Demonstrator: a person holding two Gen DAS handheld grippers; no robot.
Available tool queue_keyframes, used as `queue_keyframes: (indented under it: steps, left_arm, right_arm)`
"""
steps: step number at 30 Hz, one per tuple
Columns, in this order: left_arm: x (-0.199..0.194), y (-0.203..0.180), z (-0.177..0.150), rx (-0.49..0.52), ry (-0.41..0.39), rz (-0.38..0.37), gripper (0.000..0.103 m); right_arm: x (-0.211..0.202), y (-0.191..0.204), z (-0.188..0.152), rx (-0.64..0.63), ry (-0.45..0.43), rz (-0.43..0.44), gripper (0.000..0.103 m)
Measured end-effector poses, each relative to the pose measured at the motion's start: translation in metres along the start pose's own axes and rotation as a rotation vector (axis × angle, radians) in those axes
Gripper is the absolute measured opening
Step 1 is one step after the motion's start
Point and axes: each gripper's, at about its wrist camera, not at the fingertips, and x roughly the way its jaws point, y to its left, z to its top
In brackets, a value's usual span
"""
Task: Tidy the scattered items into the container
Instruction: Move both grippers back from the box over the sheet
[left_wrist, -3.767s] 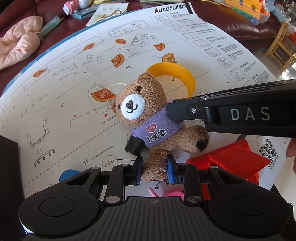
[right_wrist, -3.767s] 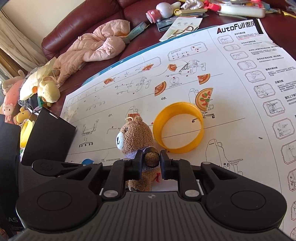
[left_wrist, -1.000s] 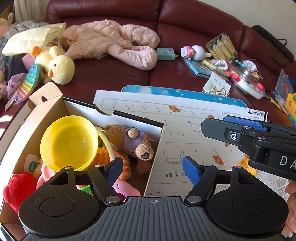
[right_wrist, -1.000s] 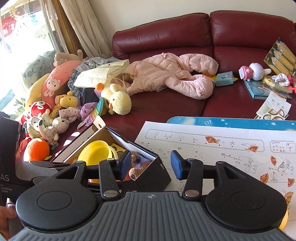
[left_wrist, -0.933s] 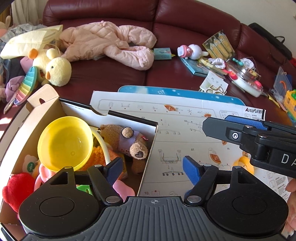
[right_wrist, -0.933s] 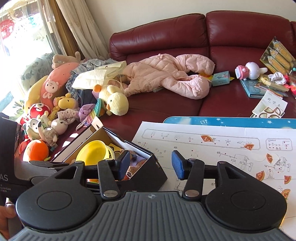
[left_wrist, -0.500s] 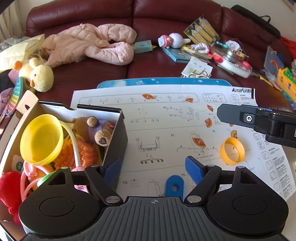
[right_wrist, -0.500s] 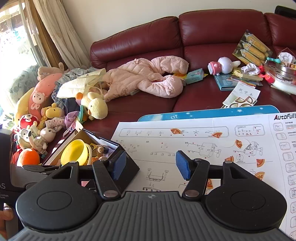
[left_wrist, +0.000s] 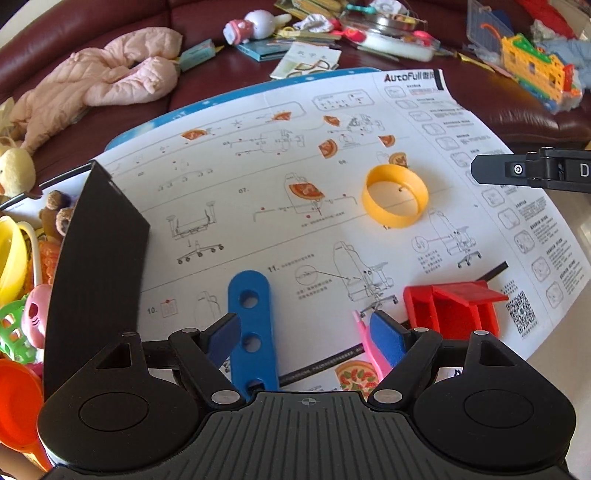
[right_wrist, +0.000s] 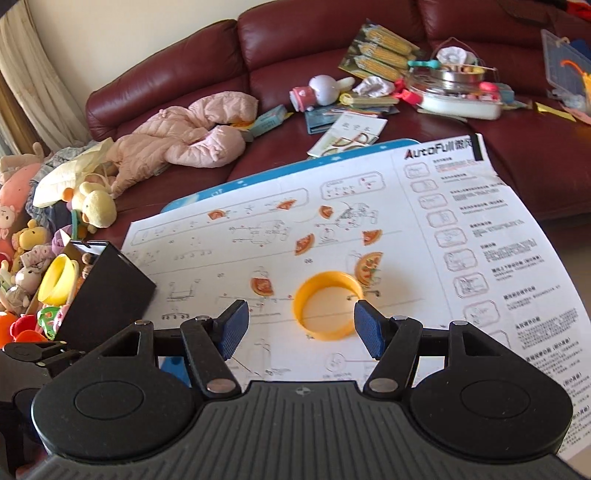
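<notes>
Since a second ago I've swung both grippers off the box (left_wrist: 96, 258) and back over the instruction sheet (left_wrist: 258, 206). My left gripper (left_wrist: 306, 336) stands open above the blue strip (left_wrist: 251, 317); my right gripper (right_wrist: 301, 326) is opening, empty, before the yellow ring (right_wrist: 325, 310). A red block (left_wrist: 450, 306) lies beside them. A cluttered maroon sofa (right_wrist: 332, 48) stands behind.

ring (right_wrist: 327, 310): yellow | strip (left_wrist: 252, 325): blue | block (left_wrist: 452, 306): red | box (left_wrist: 96, 280): black | sofa (right_wrist: 277, 48): maroon
</notes>
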Motion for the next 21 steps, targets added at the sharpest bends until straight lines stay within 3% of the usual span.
queue_keyframes:
  steps: [6,14,21]
  left_arm:
    - [0.002,-0.035,-0.003,0.097,0.013,-0.003,0.087]
    - [0.003,-0.067,-0.001,0.189,0.01,0.028,0.088]
    - [0.035,-0.087,-0.017,0.223,0.107,0.005,0.088]
  right_arm:
    - [0.002,-0.042,-0.026,0.081,0.054,-0.065,0.068]
    - [0.013,-0.055,-0.045,0.082,0.111,-0.076,0.068]
    - [0.028,-0.066,-0.064,0.083,0.187,-0.102,0.068]
